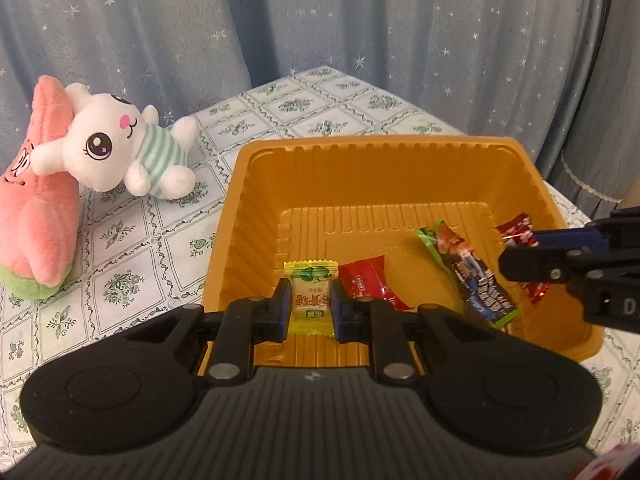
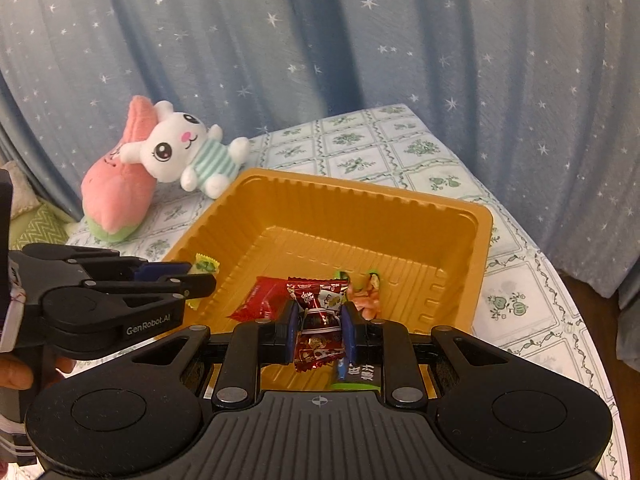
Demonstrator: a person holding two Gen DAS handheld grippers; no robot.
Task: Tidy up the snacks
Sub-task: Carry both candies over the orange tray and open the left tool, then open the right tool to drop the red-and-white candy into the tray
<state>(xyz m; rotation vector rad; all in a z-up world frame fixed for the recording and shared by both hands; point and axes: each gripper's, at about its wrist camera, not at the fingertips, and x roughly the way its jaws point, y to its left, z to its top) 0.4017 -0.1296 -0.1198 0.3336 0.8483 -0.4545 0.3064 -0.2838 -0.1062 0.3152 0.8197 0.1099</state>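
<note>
Left wrist view: both my claws hang over the orange tray (image 1: pixel 384 152), each clenched on a candy.
My left claw (image 1: pixel 311 304) grips the yellow candy (image 1: pixel 309 294) upright above the tray's near edge; my right claw (image 2: pixel 320 330), at three o'clock, pinches the dark red candy (image 2: pixel 318 320).

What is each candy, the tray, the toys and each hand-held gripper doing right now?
Left hand-held gripper: shut on yellow candy.
Right hand-held gripper: shut on dark red candy.
Red candy: lying in tray.
Green snack bar: lying in tray.
Tray: upright, mostly bare.
Bunny toy: leaning on pink toy.
</note>
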